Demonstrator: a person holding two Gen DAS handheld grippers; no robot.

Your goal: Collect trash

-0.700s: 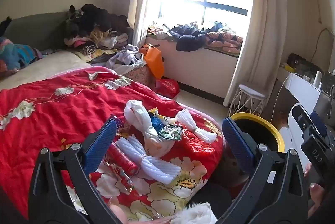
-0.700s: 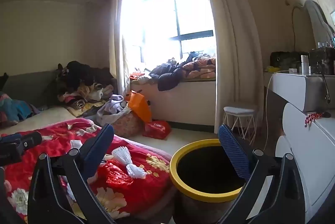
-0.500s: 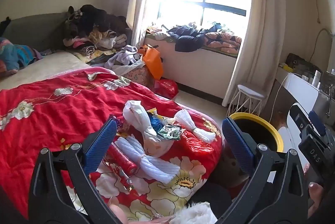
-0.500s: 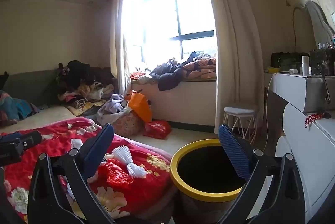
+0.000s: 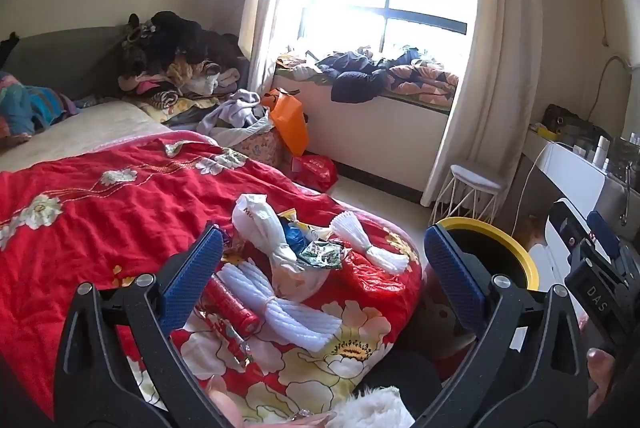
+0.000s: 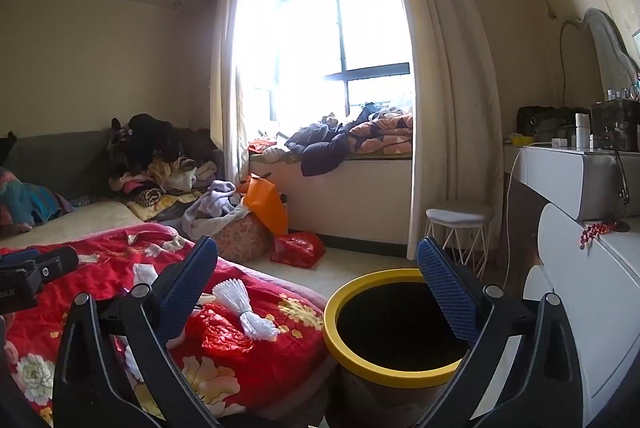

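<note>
Left wrist view: my left gripper hangs spread wide and empty above the trash pile near the bed's foot corner; nothing looks collected yet. At right, my right gripper is likewise released, over the bin beside the bed.

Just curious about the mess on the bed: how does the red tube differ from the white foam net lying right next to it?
The red tube is a smooth, glossy, rigid-looking cylinder; the white foam net is ribbed, soft-looking and cinched in the middle, flaring at both ends. The tube is slimmer, the net wider. Both lie flat on the red floral quilt, touching side by side.
</note>
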